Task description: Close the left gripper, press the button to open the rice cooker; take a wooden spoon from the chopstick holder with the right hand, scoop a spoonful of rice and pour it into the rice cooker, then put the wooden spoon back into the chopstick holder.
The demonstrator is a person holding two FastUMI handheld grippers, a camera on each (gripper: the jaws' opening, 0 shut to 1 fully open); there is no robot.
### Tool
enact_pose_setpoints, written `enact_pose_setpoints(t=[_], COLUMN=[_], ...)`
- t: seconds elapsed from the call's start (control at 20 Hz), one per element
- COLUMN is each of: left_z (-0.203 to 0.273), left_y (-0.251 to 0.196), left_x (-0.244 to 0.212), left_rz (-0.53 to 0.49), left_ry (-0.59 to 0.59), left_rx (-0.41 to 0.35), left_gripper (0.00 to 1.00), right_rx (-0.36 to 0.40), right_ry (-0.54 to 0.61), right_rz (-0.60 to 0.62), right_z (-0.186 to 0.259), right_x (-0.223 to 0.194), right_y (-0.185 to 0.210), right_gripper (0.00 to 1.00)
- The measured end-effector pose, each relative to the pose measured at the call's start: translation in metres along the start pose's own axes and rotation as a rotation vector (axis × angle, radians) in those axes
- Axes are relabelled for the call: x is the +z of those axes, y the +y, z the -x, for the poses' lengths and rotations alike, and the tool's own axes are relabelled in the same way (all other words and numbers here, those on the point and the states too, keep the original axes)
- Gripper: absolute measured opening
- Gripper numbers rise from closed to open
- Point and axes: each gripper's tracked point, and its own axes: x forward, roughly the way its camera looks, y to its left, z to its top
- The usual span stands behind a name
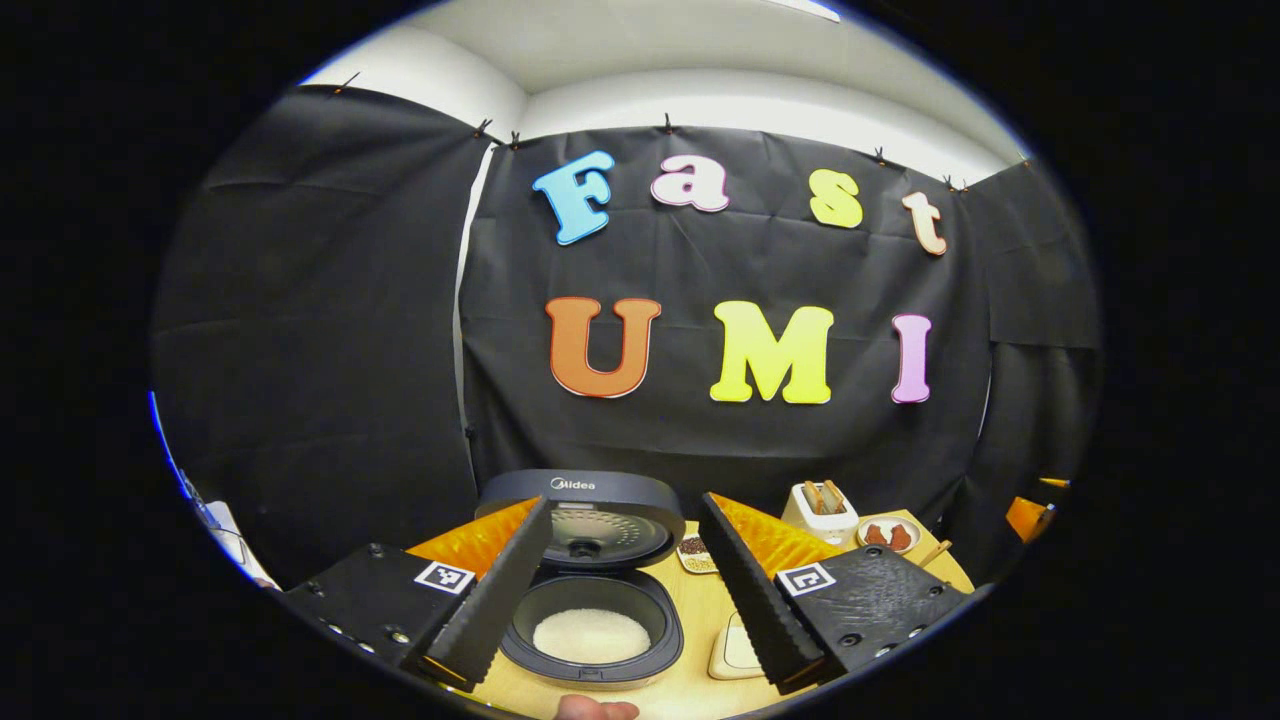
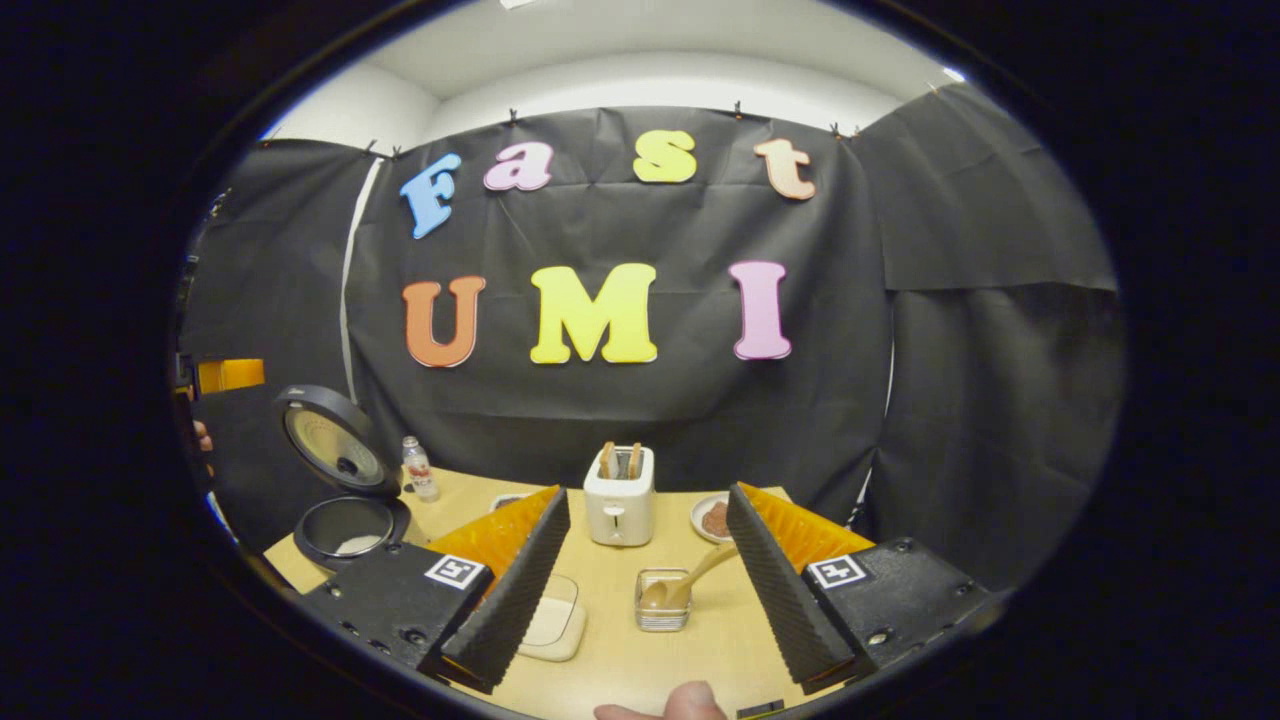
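Black round rice cooker [image 1: 592,610] open at bench left edge, rice inside; wooden spoon [image 2: 690,583] back in clear square holder [image 2: 662,600]; my left gripper [image 1: 620,590] and right gripper [image 2: 645,590] both spread, empty; risk: knocking holder while withdrawing.

White rice [image 1: 591,634] is showing in the dark grey rice cooker [image 1: 590,600]; a pale wooden spoon [image 2: 690,582] is lying over the tan table [image 2: 640,660]

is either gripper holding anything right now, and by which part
Nothing is held. The left gripper and right gripper both stand open; the wooden spoon sits in the chopstick holder.
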Motion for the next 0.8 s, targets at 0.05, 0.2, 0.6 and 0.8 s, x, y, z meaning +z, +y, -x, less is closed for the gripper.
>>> enact_pose_setpoints(t=[0.05, 0.2, 0.6, 0.8], left_z=[0.005, 0.016, 0.020, 0.014], left_y=[-0.004, -0.018, -0.053, -0.052], left_x=[0.000, -0.004, -0.014, -0.023], left_rz=[-0.001, 0.004, -0.016, -0.028], left_ry=[-0.006, -0.011, -0.026, 0.010], left_rx=[-0.003, -0.018, -0.053, -0.009], left_gripper=[0.84, 0.94, 0.94, 0.95], right_rx=[-0.003, -0.021, -0.034, -0.040], right_ry=[0.012, 0.064, 0.226, 0.332], right_rz=[-0.017, -0.046, -0.148, -0.241], right_z=[-0.002, -0.013, -0.096, -0.150], right_x=[-0.007, -0.031, -0.128, -0.181], right_y=[-0.004, -0.016, -0.044, -0.063], right_gripper=[1.00, 1.00, 0.95, 1.00])
